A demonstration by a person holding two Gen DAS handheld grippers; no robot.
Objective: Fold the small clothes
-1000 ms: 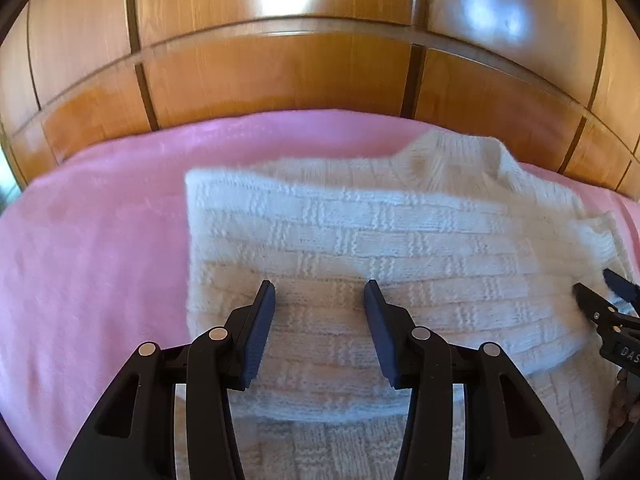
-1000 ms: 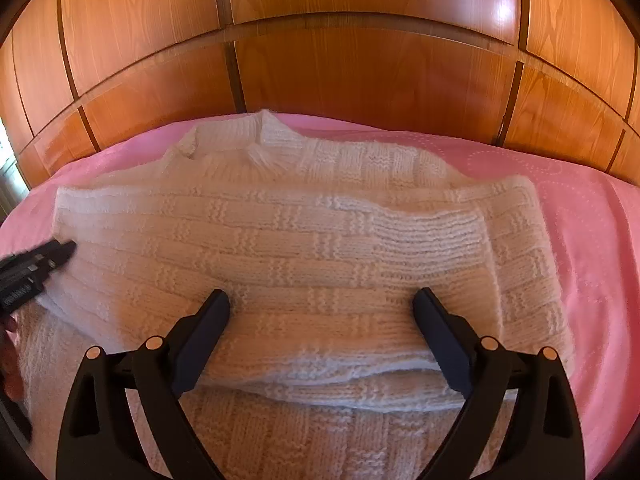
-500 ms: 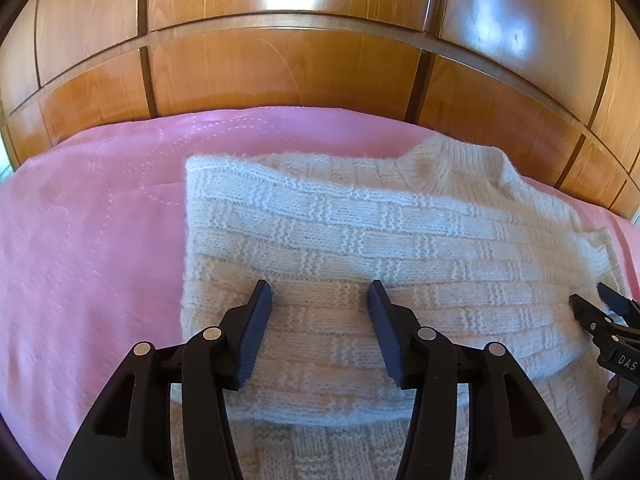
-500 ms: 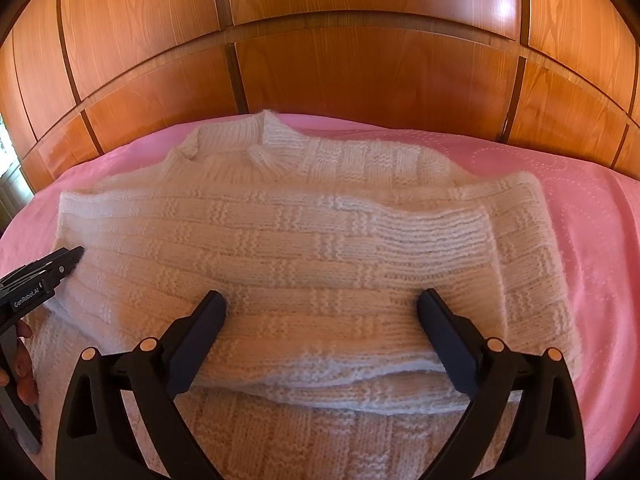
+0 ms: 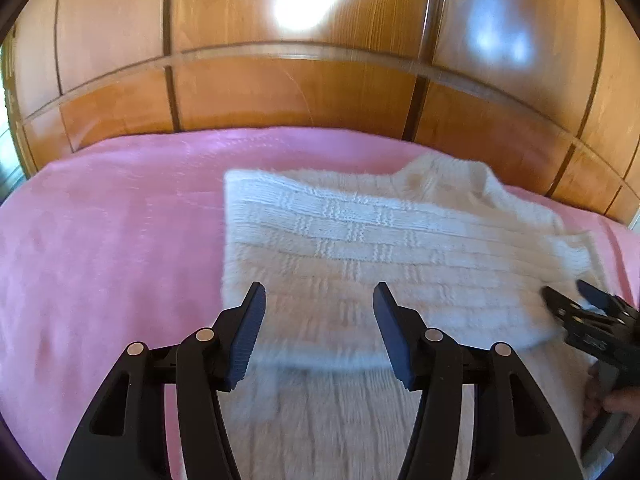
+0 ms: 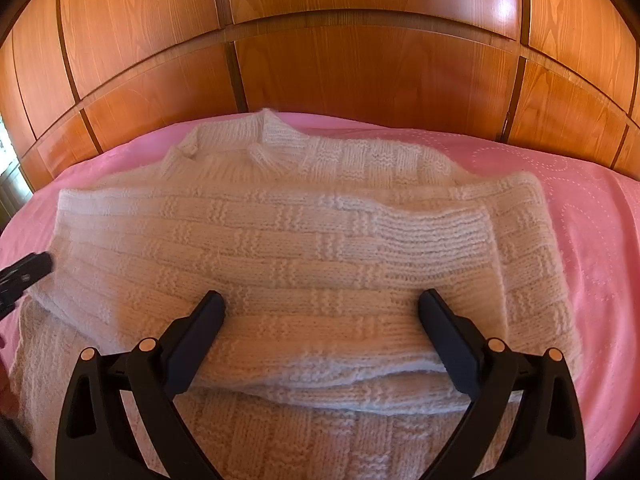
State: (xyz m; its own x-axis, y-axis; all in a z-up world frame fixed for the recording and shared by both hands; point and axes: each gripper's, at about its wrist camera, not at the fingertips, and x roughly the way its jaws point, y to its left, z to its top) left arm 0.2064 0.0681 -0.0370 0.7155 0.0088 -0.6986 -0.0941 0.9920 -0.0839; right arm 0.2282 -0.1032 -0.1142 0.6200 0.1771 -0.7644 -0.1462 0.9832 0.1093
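A white knitted sweater (image 5: 360,240) lies flat on a pink bedspread (image 5: 100,260), with its collar (image 6: 260,148) at the far side. In the right wrist view a sleeve is folded across the sweater (image 6: 280,240). My left gripper (image 5: 320,300) hovers over the sweater's near left part. Its jaws are opening and nothing is pressed between them. My right gripper (image 6: 322,304) stands wide open over the folded layer and grips nothing. Each view catches the other gripper at its edge: the right gripper (image 5: 580,304) and the left gripper (image 6: 28,268).
Glossy wooden panels (image 5: 300,92) rise right behind the bed. Bare pink bedspread (image 6: 592,220) spreads to the right of the sweater and also to its left. A person's hand (image 5: 616,404) shows at the lower right edge of the left wrist view.
My left gripper has drawn back and risen a little, so more pink bed shows at the left, and its jaws have spread wider. The right gripper and the sweater have stayed put.
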